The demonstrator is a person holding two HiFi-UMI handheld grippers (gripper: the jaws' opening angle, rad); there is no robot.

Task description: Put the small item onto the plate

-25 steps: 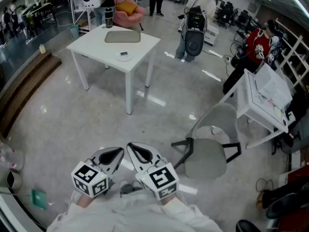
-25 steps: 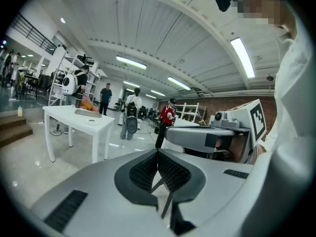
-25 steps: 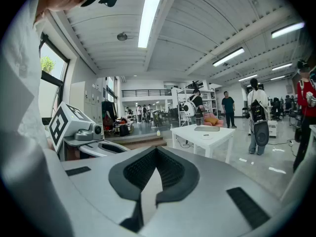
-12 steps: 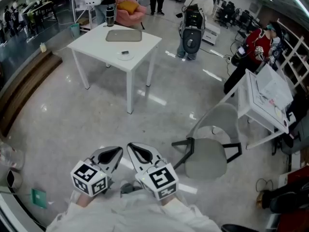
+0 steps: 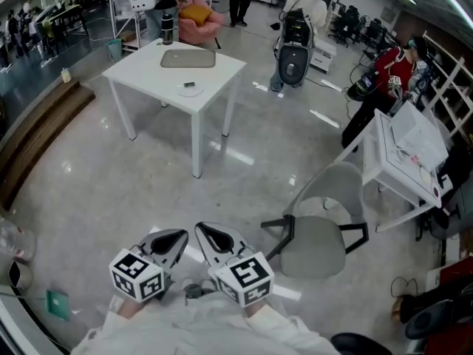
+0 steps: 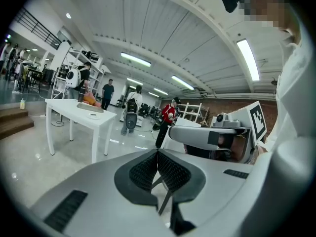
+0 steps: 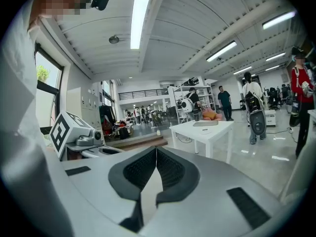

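The left gripper (image 5: 179, 235) and right gripper (image 5: 201, 229) have jaws pressed together, empty; the plate (image 5: 190, 89) lies toward the tabletop's (image 5: 140, 69) nearest corner

White table (image 5: 144, 71), white plate (image 5: 191, 89), grey chair (image 5: 314, 246).

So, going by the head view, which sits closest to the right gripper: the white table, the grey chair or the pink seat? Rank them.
1. Grey chair, on the floor just right of the right gripper.
2. White table, ahead, mid-floor.
3. Pink seat, beyond the table.
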